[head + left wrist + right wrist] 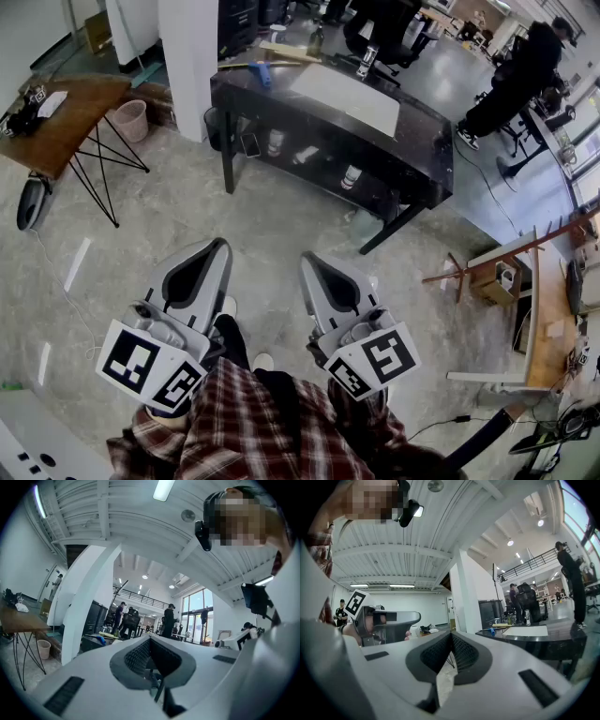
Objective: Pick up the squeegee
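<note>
While held level, left tongs [217,246]: closed, empty
Right tongs [309,260]: closed, empty
Counter [427,141]: black, well ahead
Blue-handled tool [263,73]: on counter, possibly the squeegee

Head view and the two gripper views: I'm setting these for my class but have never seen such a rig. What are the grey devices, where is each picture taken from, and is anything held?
A person holds a grey two-jaw claw in each hand. The head view looks down on the left claw and right claw; the other views look along each claw's jaws. Both are shut and empty. Ahead, a black table carries a white board and a blue tool, perhaps the squeegee.
</note>
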`<state>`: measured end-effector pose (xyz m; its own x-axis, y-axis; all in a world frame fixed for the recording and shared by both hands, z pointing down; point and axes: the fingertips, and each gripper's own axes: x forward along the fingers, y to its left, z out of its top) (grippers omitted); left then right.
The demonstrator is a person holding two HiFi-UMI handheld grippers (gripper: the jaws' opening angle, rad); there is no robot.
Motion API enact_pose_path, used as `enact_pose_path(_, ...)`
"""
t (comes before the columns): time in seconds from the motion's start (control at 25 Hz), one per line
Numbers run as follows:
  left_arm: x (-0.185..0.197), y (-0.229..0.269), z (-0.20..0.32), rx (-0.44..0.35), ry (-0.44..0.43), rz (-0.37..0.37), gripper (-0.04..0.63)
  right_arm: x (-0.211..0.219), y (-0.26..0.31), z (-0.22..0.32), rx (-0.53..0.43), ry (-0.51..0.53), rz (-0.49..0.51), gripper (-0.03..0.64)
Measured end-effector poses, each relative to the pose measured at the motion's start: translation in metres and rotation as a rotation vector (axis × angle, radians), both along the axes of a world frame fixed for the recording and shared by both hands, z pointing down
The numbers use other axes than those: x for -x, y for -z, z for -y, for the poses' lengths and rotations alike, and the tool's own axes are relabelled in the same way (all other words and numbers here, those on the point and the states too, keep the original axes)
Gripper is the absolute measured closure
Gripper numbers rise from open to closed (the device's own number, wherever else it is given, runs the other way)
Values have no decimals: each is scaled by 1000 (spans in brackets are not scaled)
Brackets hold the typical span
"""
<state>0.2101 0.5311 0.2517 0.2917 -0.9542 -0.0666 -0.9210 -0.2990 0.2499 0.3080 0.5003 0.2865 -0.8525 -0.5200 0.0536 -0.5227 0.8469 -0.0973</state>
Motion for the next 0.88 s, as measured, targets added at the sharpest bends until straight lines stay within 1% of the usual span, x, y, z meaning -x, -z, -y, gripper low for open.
enact_pose_path(0.16, 30, -2, 43, 2, -12, 12, 588, 31, -2, 44, 6, -8, 6, 606)
enact_pose_path(0.36, 81, 4, 100, -13, -31, 31, 588, 88, 6, 99, -18, -10, 10, 606)
enact_pose_path(0.52, 125, 5, 139, -18, -55, 40, 588, 131, 8, 141, -26, -38, 17, 606)
enact_pose_path(0.68, 160, 1, 169, -12, -72, 36, 588, 163, 0, 170, -8, -61, 17, 606)
enact_pose_path(0.88, 188, -7, 197, 12, -92, 24, 587, 190, -11, 195, 26, -80, -5, 606)
